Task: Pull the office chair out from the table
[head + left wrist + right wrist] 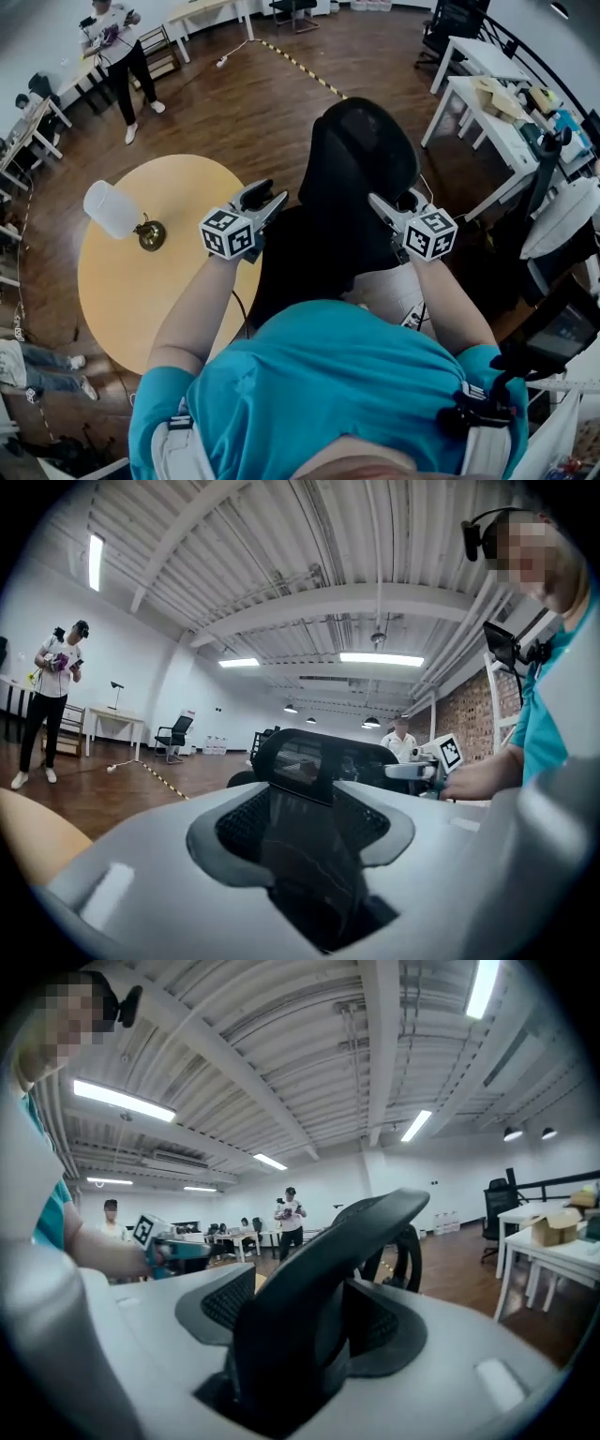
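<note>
Standing upright btwn the two grippers, the black mesh-backed office chair (361,159) has its backrest straight ahead of the person, w/ its lower part just beside the right rim of the round yellow wooden table (122,309). How much of it sits under the top I can't tell. The backrest's long axis is vertical and its width runs left-right, so each side edge faces one tool.

The right gripper (396,202) points level, inward from the chair's right side. Its jaws stand wide apart w/ the backrest's edge rising thru the gap, pads not visibly pressing on it. The left gripper (270,195) points level from the other side, jaws also spread wide, nothing clamped. The backrest is dead ahead of it, at or just past the tips, can't say which. The right hand looks the nearer, so prob. it grips first.

The table lies to the left, so the pull likely goes toward the person & away from that rim. On the table is a white-shaded lamp w/ brass-coloured base (117,211), well apart from the chair.

The dark brown wood-plank floor (253,112) looks smooth enough for the chair to travel. Further out are white desks (478,94) at right, a yellow-black striped floor strip (300,67) and another standing person (117,47) far left.
</note>
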A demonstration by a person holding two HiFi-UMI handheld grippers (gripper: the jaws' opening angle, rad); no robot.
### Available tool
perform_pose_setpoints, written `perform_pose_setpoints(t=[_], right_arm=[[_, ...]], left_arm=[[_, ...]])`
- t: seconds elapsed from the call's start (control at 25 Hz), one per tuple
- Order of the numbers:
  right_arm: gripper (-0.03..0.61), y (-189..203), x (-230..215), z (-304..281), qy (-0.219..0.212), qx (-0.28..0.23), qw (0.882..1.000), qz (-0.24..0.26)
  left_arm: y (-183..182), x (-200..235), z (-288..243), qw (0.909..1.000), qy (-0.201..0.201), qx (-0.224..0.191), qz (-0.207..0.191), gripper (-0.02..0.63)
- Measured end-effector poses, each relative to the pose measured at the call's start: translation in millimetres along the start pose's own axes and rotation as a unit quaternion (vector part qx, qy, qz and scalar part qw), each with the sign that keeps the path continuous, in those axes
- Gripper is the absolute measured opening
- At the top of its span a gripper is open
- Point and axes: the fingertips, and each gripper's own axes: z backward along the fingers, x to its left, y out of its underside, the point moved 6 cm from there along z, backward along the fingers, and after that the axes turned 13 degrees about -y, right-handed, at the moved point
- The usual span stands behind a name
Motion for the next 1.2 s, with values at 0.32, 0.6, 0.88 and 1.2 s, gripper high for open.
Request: perform_pose_setpoints(t=[0.32,0.6,0.88,1.2], right_arm=[[0.201,9,-29,6,-0.063,-0.023,0.998,-0.018],[0.198,3,-35,4,-0.076,-0.036,0.996,-0.027],[0.198,-10,-43,13,-0.069,-0.041,0.996,-0.033],[0.199,-21,-70,50,-0.061,-0.047,0.996,-0.039]], left_arm=[[-10,30,-177,0.995,-0.062,0.06,0.051,0.175],[-22,51,-274,0.9958,0.01,0.089,0.021,0.204],[-33,45,-295,0.9914,0.101,0.08,0.023,0.188],[-40,3,-335,0.9898,0.105,0.096,0.006,0.179]])
